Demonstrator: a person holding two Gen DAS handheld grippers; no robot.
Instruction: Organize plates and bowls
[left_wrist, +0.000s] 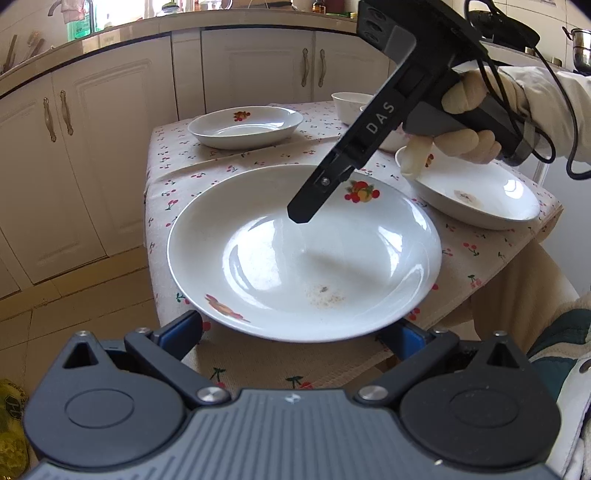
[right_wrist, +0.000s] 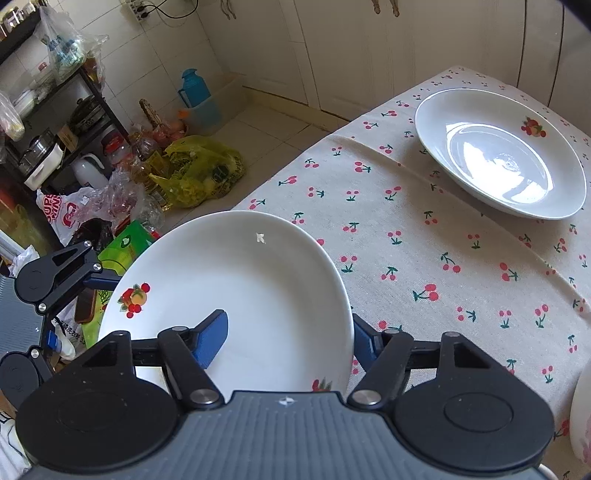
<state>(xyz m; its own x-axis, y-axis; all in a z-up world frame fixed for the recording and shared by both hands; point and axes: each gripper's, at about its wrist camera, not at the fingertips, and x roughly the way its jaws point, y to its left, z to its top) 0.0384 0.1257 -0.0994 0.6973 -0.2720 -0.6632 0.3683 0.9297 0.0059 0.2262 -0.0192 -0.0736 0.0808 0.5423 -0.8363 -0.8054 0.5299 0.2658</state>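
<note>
Near plate (left_wrist: 303, 254) sat at the front-left corner of the worktop (left_wrist: 258, 158), overhanging the edge; its front rim hid most of the left gripper (left_wrist: 295, 330) fingers, only blue pads (left_wrist: 181, 328) poking out either side under it, spread wide, so I couldn't tell from that view if they pressed on anything. The right wrist view settled more: the same plate (right_wrist: 236, 295) was tilted, rim edge running between the right gripper (right_wrist: 284, 341) fingers, one blue pad (right_wrist: 212, 339) over the inside face, the other below the rim on the outside, closed on the rim. The left gripper (right_wrist: 55, 295) showed there at the plate's far edge, partly cut off. A gloved hand (left_wrist: 469, 118) held the right gripper (left_wrist: 301, 214), pointing steeply down into the plate. Second plate (right_wrist: 498, 155) lay flat farther back on the cloth. Only the left view showed a third plate (left_wrist: 476, 195) on the right, tipped, and a bowl (left_wrist: 349, 105) behind, mostly blocked.
</note>
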